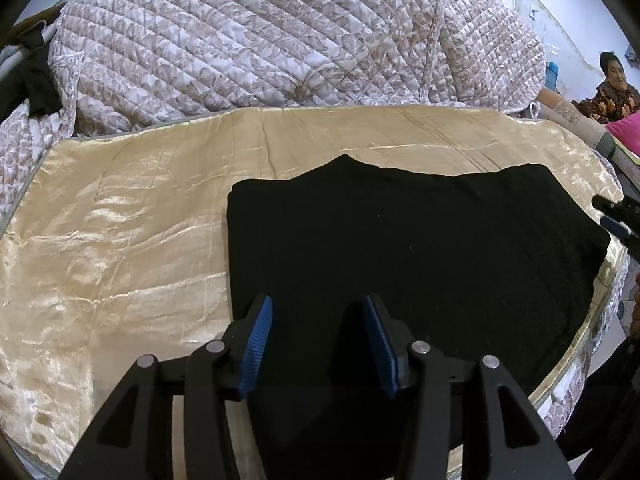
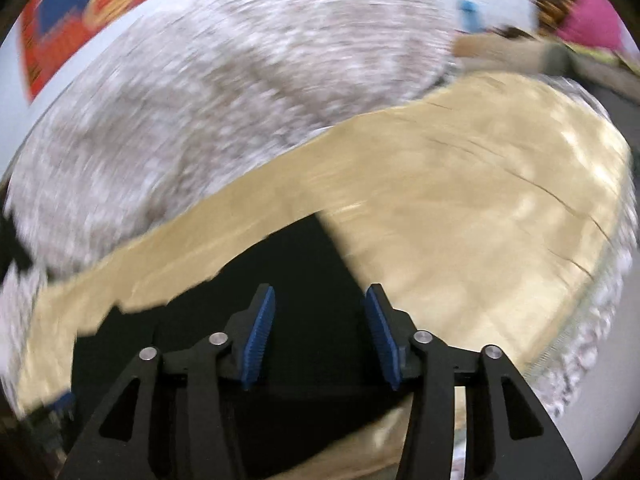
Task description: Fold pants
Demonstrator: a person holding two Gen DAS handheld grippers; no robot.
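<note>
Jaws apart and empty on both left gripper (image 1: 319, 312) and right gripper (image 2: 320, 304), above folded black pants (image 1: 400, 248) on satin sheet (image 1: 120, 240).

Pants (image 1: 400, 248) lie on sheet (image 1: 120, 220), quilt (image 1: 260, 36) behind.

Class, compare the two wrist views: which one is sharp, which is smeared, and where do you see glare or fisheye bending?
Left wrist view: sharp; sheen glares on the gold cloth, the black pants show almost no detail, and the edges bend. Right wrist view: motion blur smears the quilt and gold cloth, while the right gripper itself stays crisp.
</note>
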